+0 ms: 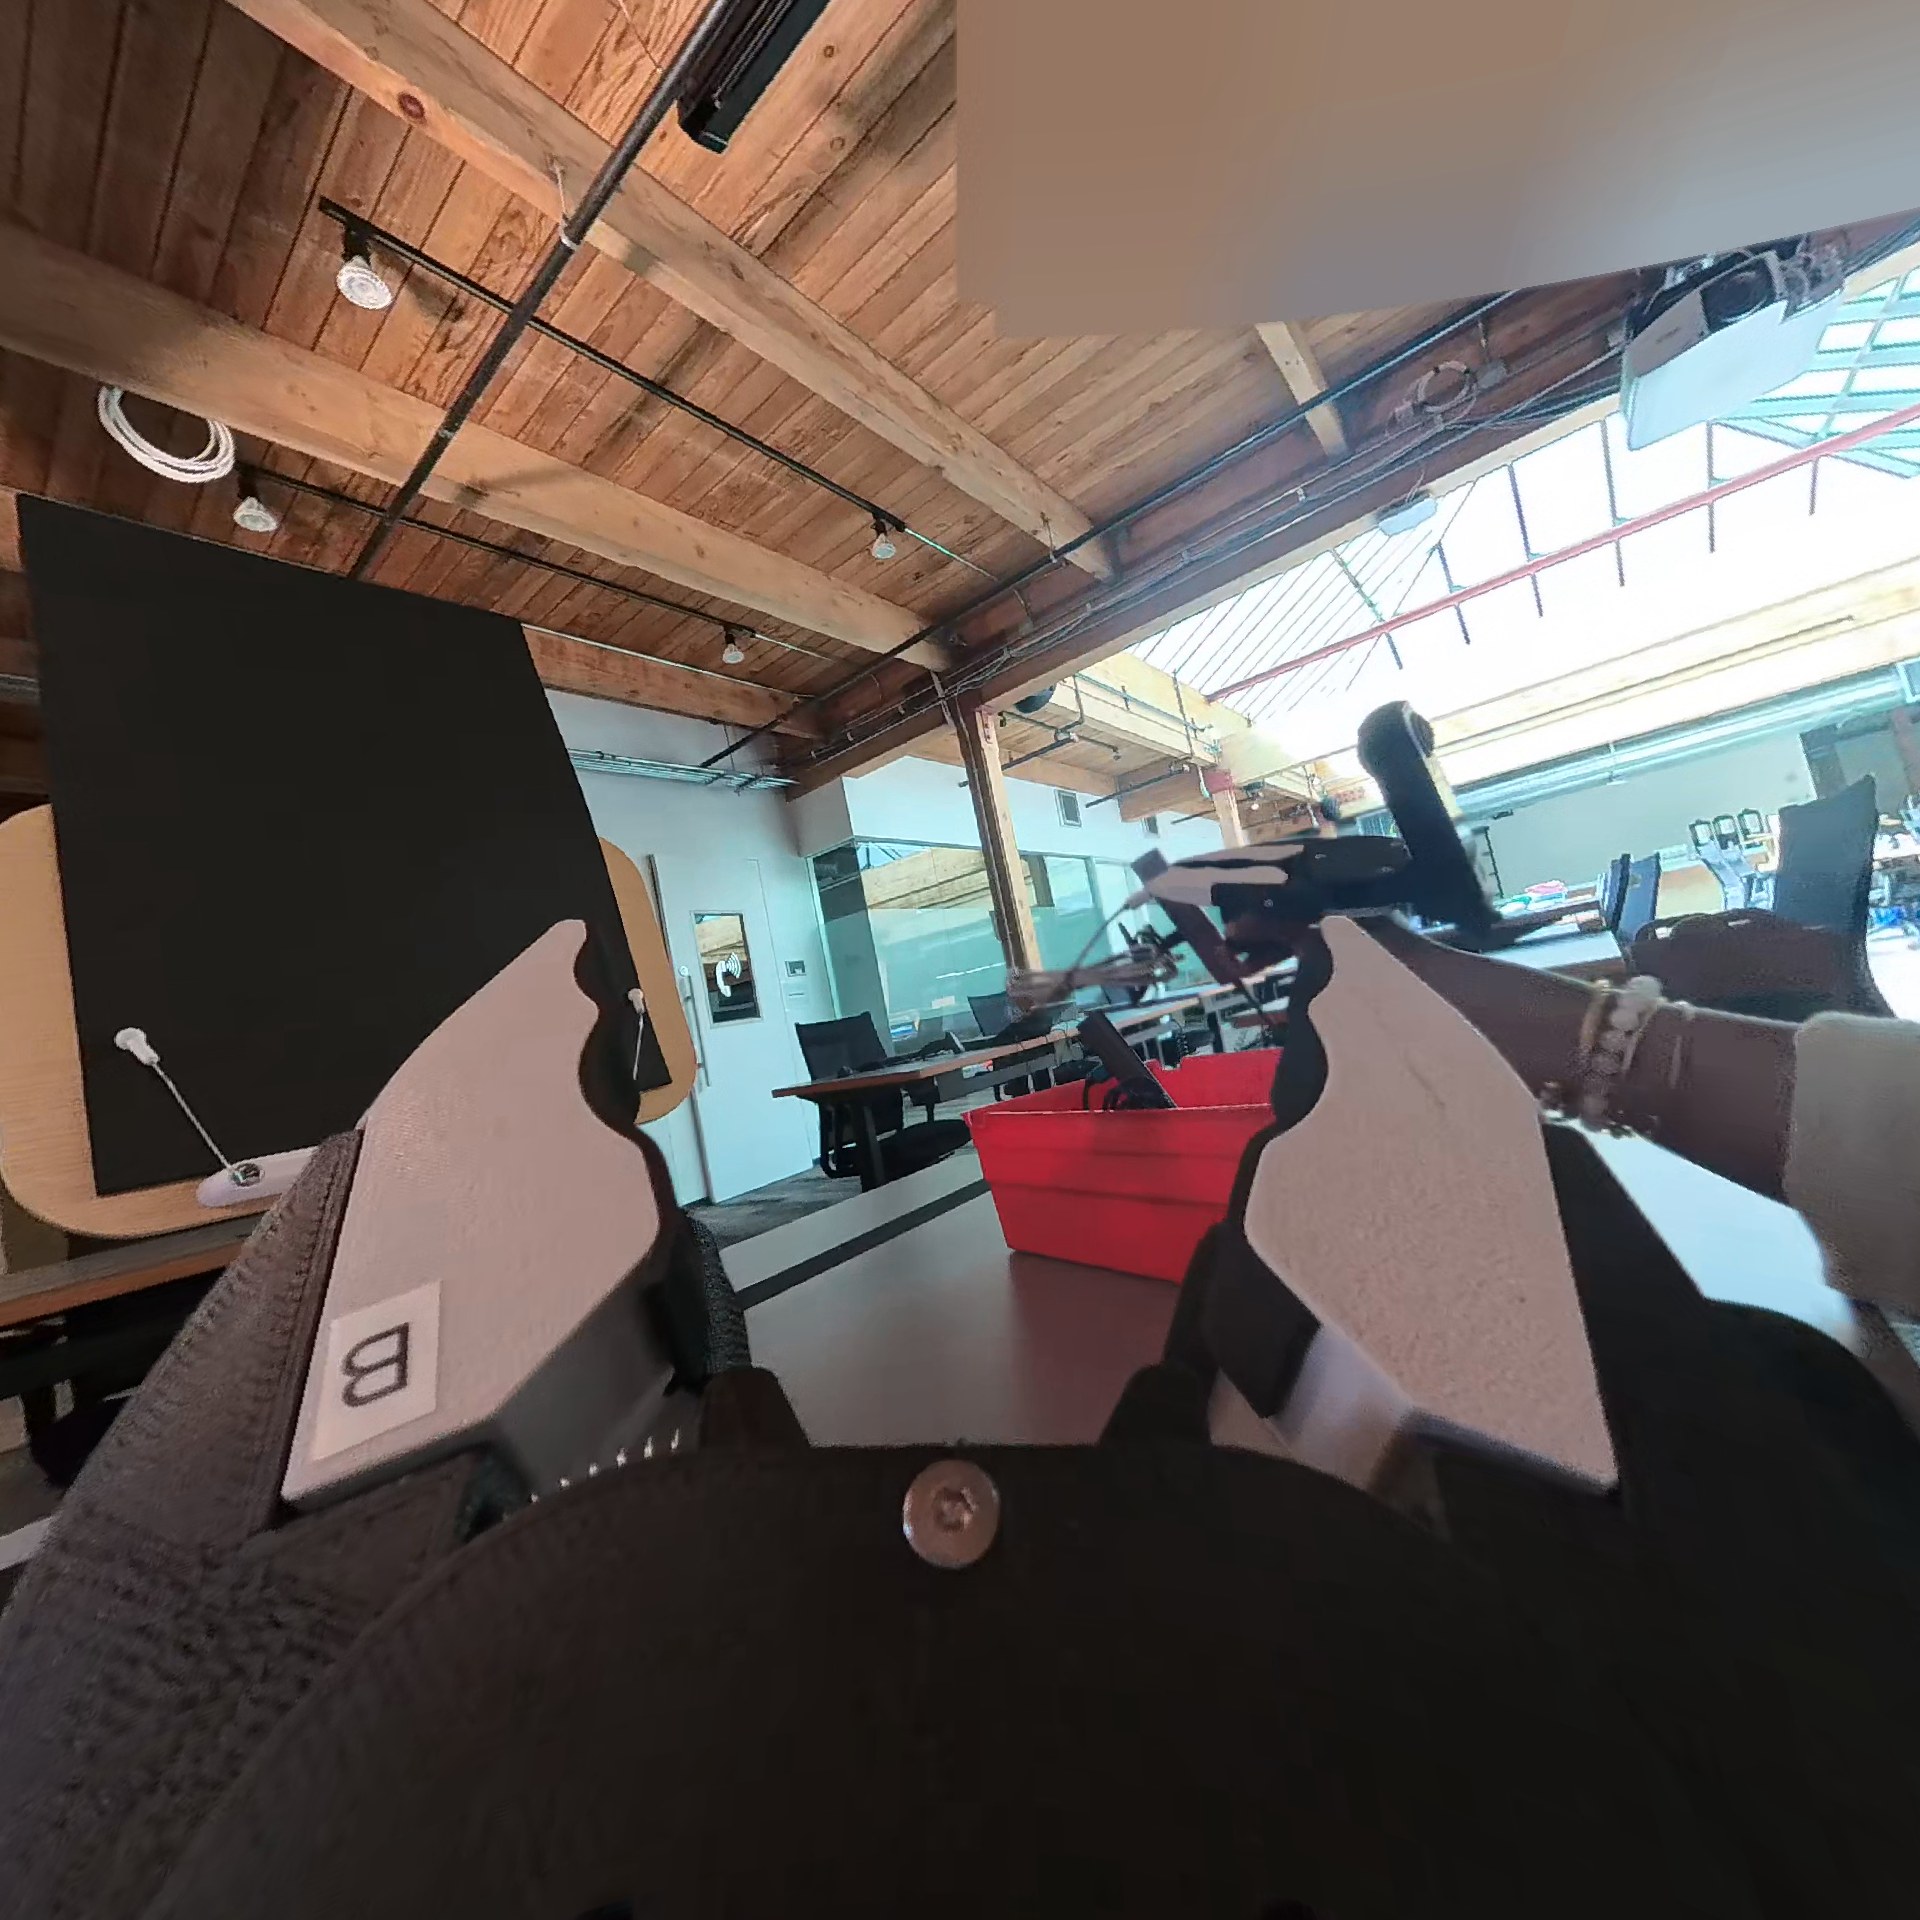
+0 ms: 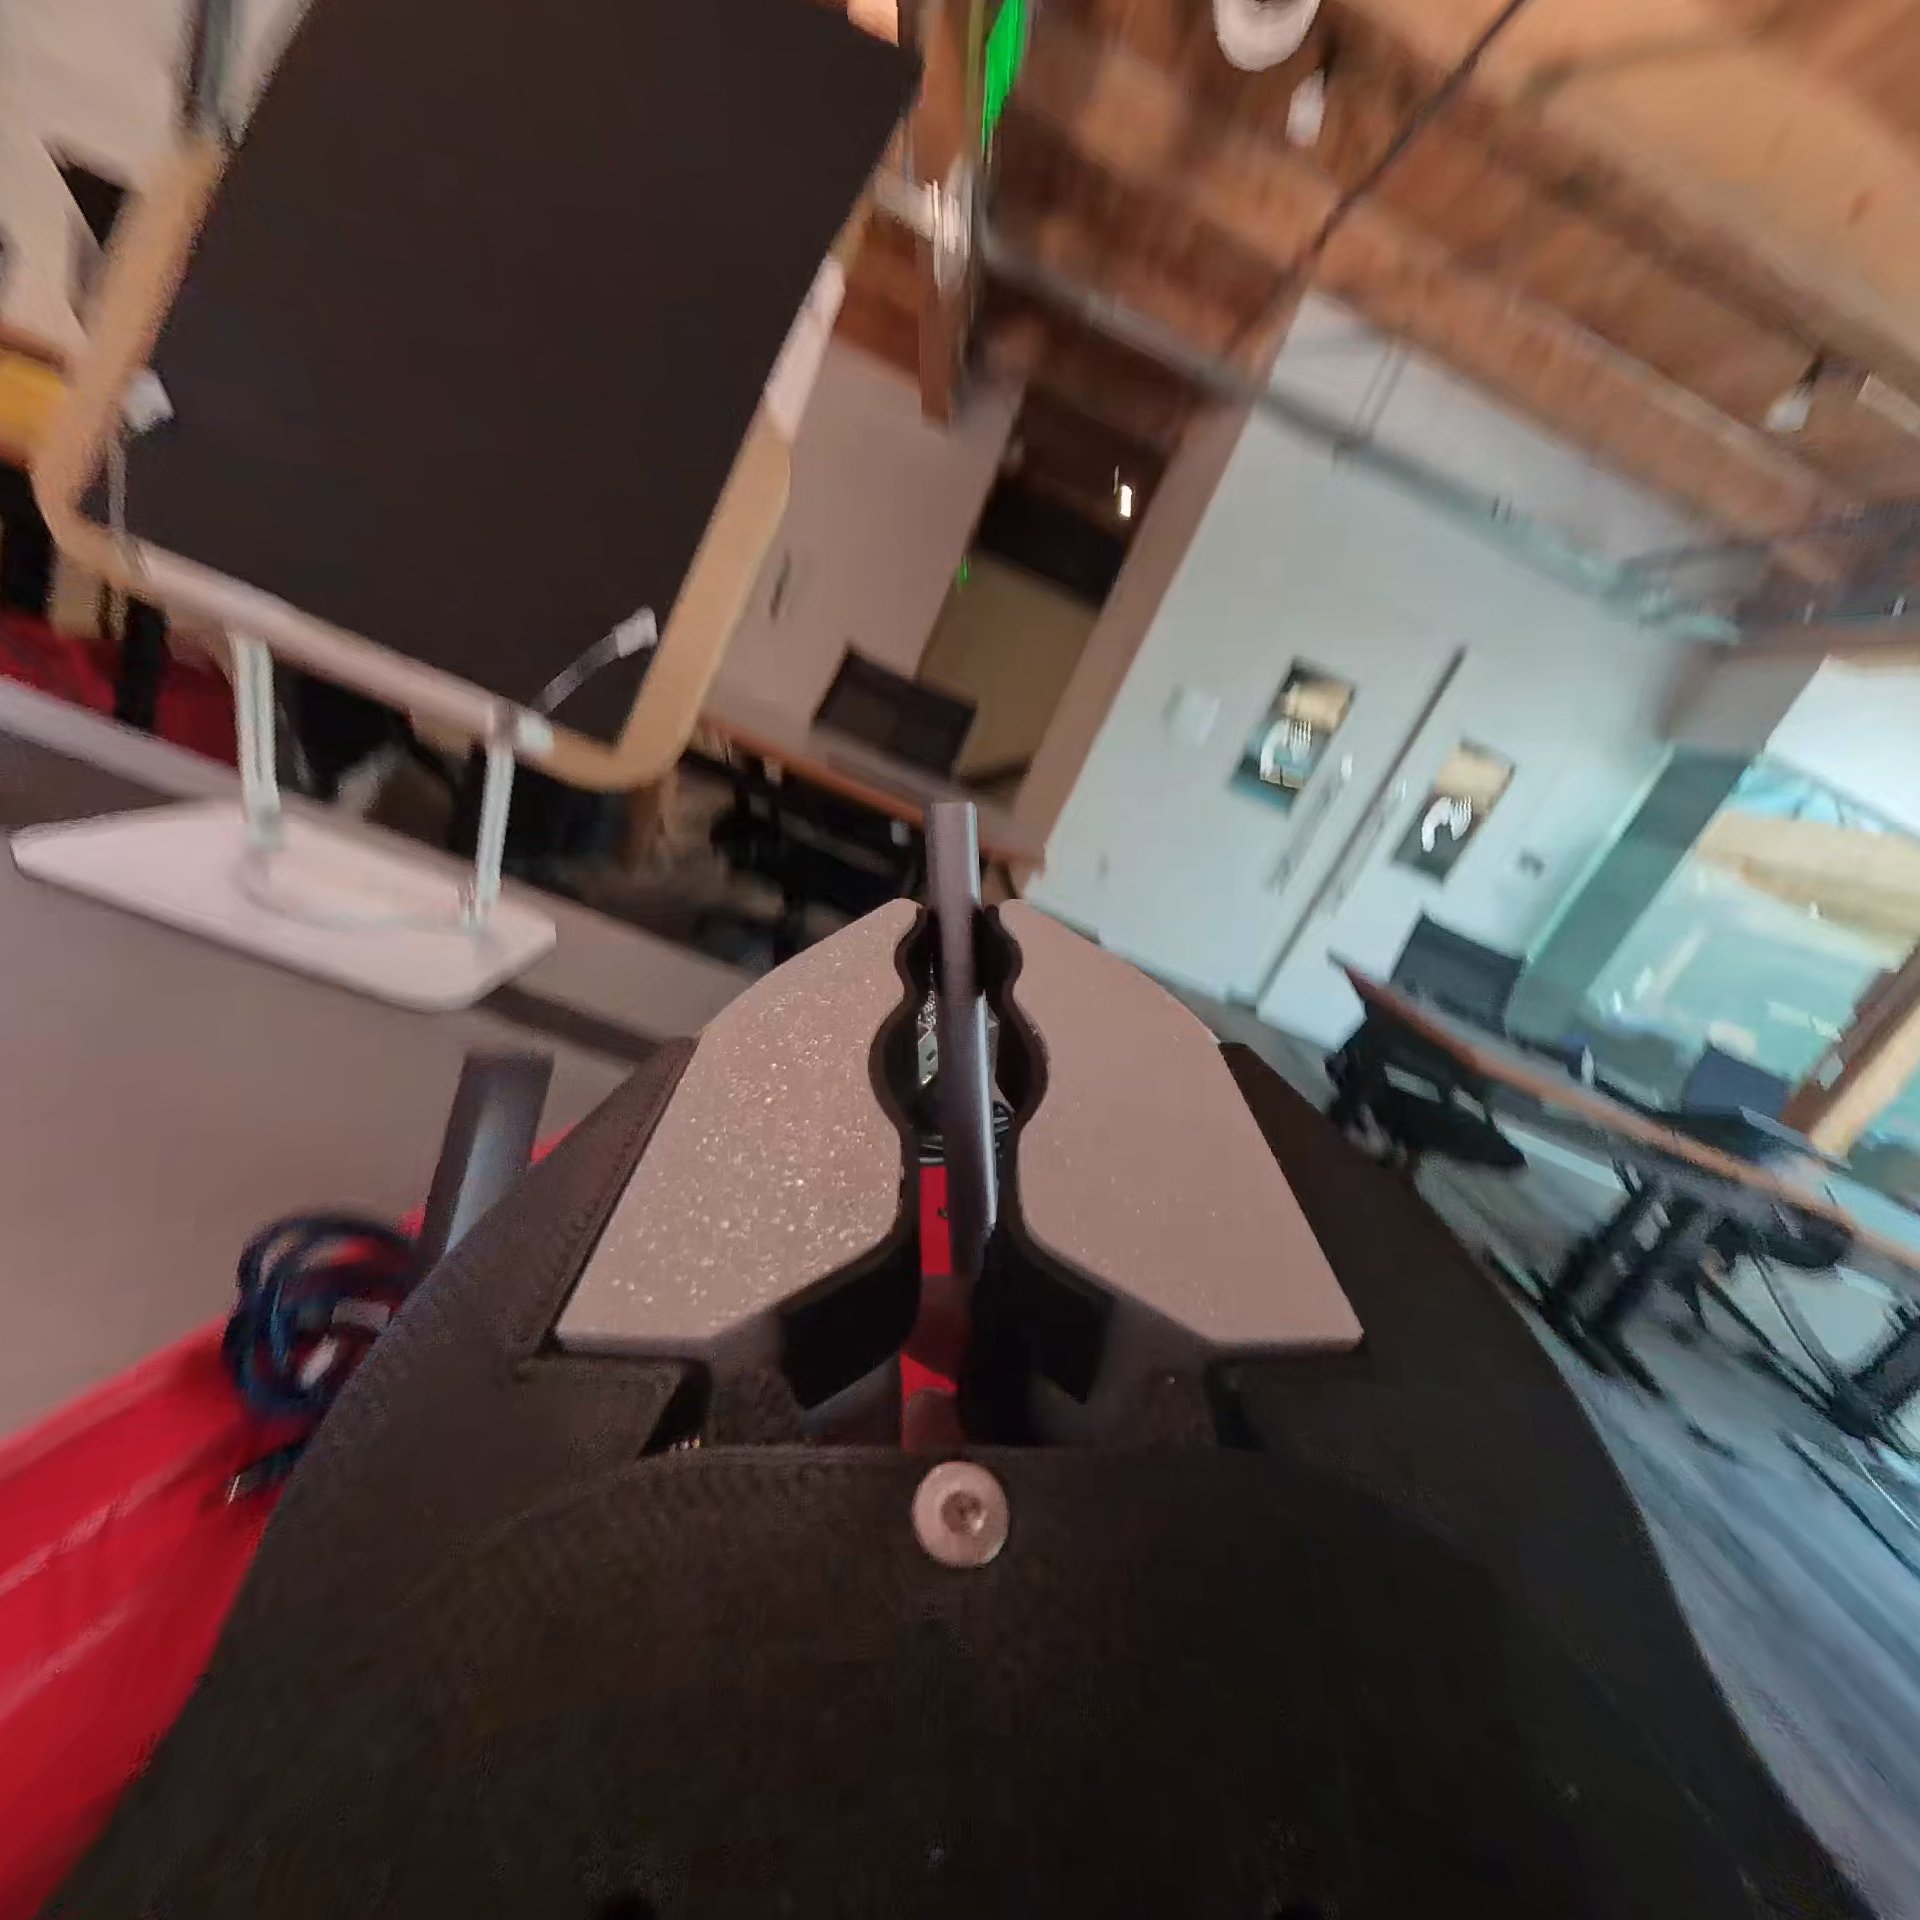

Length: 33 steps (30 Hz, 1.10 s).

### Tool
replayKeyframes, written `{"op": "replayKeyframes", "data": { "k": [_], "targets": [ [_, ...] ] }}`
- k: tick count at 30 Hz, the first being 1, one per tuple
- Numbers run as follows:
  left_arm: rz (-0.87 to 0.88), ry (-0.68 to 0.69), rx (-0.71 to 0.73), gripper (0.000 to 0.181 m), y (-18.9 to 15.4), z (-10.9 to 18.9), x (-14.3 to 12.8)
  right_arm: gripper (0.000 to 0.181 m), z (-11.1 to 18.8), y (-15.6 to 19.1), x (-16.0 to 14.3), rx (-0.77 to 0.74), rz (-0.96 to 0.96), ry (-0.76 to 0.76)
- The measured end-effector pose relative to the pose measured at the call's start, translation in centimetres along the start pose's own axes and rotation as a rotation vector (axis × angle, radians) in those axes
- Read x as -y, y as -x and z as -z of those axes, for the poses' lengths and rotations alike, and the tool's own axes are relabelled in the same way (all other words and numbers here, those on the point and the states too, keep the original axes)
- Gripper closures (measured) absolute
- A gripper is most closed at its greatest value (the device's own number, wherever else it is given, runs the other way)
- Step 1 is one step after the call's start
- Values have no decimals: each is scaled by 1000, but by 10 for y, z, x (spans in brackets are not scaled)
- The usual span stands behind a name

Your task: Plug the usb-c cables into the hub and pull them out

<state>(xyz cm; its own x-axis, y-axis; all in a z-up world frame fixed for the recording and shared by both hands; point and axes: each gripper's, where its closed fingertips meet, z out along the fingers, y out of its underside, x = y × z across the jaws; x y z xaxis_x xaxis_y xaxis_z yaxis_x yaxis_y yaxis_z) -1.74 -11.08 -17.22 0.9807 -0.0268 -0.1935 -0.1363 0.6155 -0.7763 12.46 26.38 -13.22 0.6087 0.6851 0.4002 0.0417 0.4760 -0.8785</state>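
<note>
Grey fingers of the right gripper (image 2: 961, 920) are clamped on a slim dark hub (image 2: 964, 1049), held edge-on above a red bin (image 2: 94, 1538) of coiled cables (image 2: 301, 1309). The left gripper (image 1: 961, 961) hovers over the bench (image 1: 935, 1340), fingers spread wide and empty, facing the bin.

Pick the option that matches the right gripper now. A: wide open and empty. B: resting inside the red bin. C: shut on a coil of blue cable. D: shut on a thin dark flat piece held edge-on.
D: in the right wrist view, the right gripper has its fingers closed against a thin dark flat piece held edge-on between them.
</note>
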Motion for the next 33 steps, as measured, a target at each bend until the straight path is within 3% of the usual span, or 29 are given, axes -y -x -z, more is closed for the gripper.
{"op": "replayKeyframes", "data": {
  "k": [5,9,14,20,22,26,28,29,30,31,32,33],
  "targets": [
    [-36,29,-19,62,-6,-2,-5,173,24,18,-73,48,43,473],
    [-50,29,-6,61,-5,-2,-5,172,36,27,-102,111,-22,622],
    [-29,34,5,58,-2,-2,-7,146,39,20,-75,90,-147,533],
    [-39,-40,-9,38,-8,-5,5,62,53,16,-11,-1,-255,278],
    [-44,-70,-28,38,-14,-6,14,44,62,15,7,-43,-262,171],
    [91,-117,-107,38,-23,-12,34,36,86,18,21,-103,-167,110],
    [198,-131,-192,51,-27,-12,49,36,95,22,22,-102,-148,115],
    [234,-135,-259,85,-32,-7,60,37,98,24,23,-92,-149,117],
    [251,-91,-376,164,-42,2,66,50,101,25,25,-83,-151,112],
    [272,-53,-455,181,-48,9,73,93,104,25,28,-80,-155,101],
    [279,-23,-492,181,-49,12,79,159,109,26,32,-76,-159,84],
    [249,13,-499,181,-48,13,84,181,112,28,38,-67,-163,47]
  ]
}}
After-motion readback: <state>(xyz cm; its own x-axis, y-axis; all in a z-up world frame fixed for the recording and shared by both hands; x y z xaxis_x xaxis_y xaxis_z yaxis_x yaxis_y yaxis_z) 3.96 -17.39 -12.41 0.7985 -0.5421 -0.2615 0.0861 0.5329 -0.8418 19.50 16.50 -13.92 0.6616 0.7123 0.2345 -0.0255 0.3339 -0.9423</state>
